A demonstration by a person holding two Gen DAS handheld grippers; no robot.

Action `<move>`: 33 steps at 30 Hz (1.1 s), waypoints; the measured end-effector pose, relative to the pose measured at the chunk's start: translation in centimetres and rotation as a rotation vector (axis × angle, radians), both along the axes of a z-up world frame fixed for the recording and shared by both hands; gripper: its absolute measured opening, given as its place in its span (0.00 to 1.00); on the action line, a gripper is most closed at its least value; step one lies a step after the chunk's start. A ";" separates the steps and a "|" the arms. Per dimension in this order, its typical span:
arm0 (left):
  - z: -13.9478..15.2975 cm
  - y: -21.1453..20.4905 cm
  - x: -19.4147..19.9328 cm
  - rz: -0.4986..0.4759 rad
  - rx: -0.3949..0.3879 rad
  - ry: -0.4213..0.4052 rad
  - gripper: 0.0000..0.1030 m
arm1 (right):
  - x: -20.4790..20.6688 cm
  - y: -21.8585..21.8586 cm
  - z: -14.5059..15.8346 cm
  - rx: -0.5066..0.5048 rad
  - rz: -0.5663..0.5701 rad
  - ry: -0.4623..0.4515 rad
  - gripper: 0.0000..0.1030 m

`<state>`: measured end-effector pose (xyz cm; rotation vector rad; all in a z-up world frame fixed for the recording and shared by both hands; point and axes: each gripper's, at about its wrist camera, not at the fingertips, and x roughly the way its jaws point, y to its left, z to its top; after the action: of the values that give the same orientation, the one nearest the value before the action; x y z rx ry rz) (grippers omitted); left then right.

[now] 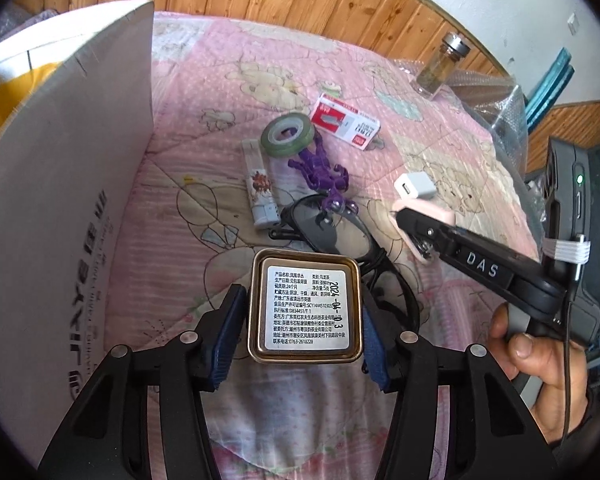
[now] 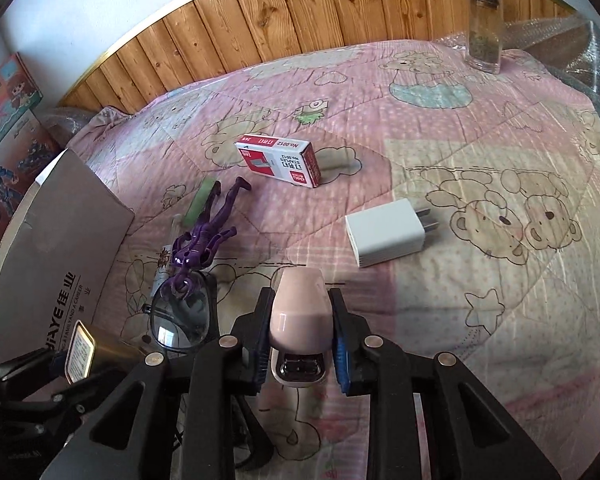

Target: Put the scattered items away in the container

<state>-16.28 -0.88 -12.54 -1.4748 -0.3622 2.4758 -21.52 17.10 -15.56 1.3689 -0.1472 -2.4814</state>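
My left gripper (image 1: 304, 308) is shut on a small square gold tin (image 1: 305, 306) with a white label, held above the pink quilt. My right gripper (image 2: 300, 312) is shut on a pink stapler (image 2: 299, 314); it also shows in the left wrist view (image 1: 420, 220). The cardboard box (image 1: 68, 184) stands at the left, also in the right wrist view (image 2: 52, 248). Scattered on the quilt are glasses (image 1: 332, 232), a purple figure (image 1: 322, 172), a green tape roll (image 1: 287, 134), a white tube (image 1: 260, 184), a red staple box (image 2: 278, 157) and a white charger (image 2: 386, 232).
A glass jar (image 2: 483, 20) stands at the far edge by the wooden wall panelling. Bubble wrap (image 2: 580, 52) lies at the far right. A colourful toy box (image 2: 8, 128) stands beyond the cardboard box at the left.
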 end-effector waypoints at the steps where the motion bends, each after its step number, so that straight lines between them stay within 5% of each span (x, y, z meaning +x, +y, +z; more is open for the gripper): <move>1: 0.3 -0.1 0.2 0.007 -0.005 0.004 0.54 | 0.3 0.2 0.1 -0.001 -0.004 0.003 0.26; 33: 8.1 0.1 9.1 0.042 -0.002 0.150 0.54 | 12.2 3.0 4.9 -0.076 -0.025 0.080 0.26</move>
<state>-7.20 -0.79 -4.41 -1.2839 -0.3660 2.6002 -9.31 20.15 -10.69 1.2425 -0.2401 -2.5193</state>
